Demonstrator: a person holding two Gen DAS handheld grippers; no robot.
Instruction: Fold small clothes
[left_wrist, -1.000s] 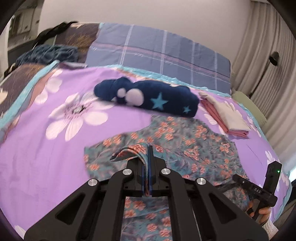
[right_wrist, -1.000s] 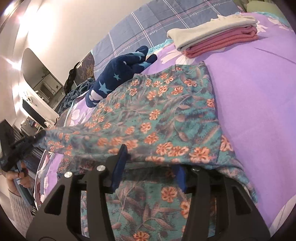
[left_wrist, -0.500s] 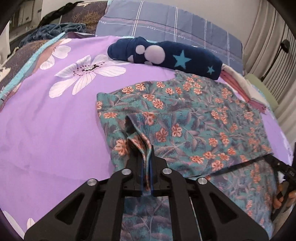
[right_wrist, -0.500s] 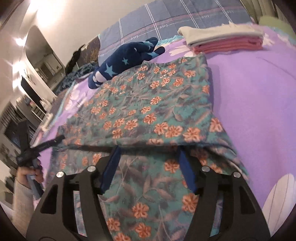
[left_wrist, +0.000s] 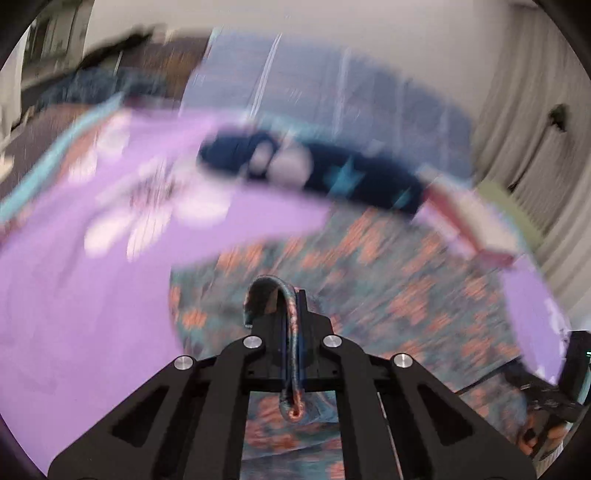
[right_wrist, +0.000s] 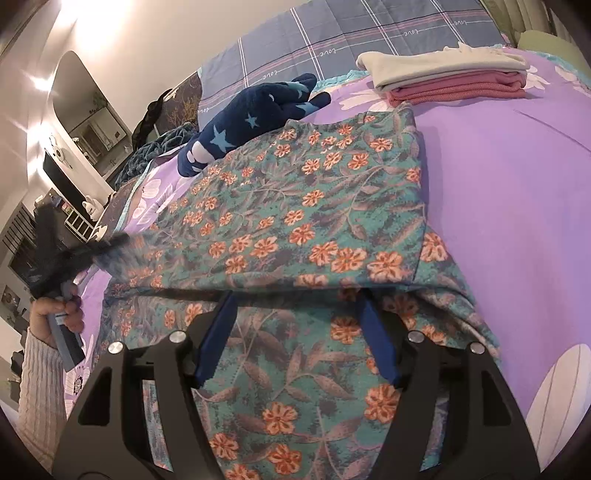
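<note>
A teal floral garment (right_wrist: 295, 221) with orange flowers lies folded over on the purple bedspread (right_wrist: 517, 184). My left gripper (left_wrist: 293, 295) is shut on a loop of the garment's edge (left_wrist: 269, 284); the left wrist view is badly blurred. In the right wrist view that gripper (right_wrist: 110, 245) shows at the garment's left edge, held by a hand. My right gripper (right_wrist: 295, 299) stands over the garment's near fold. Its blue pads (right_wrist: 218, 336) are apart and still opening, with cloth lying flat beneath them and nothing pinched.
A navy plush toy (right_wrist: 251, 122) with blue stars lies at the garment's far edge. A folded stack of cream and pink clothes (right_wrist: 450, 77) sits at the far right. A blue plaid pillow (right_wrist: 369, 40) lies behind. Shelves and a mirror (right_wrist: 88, 122) stand left of the bed.
My right gripper's jaws have spread wider and let go of the folded edge, which now lies flat. My left gripper, still gripping the cloth, moved quickly, so its view is smeared.
</note>
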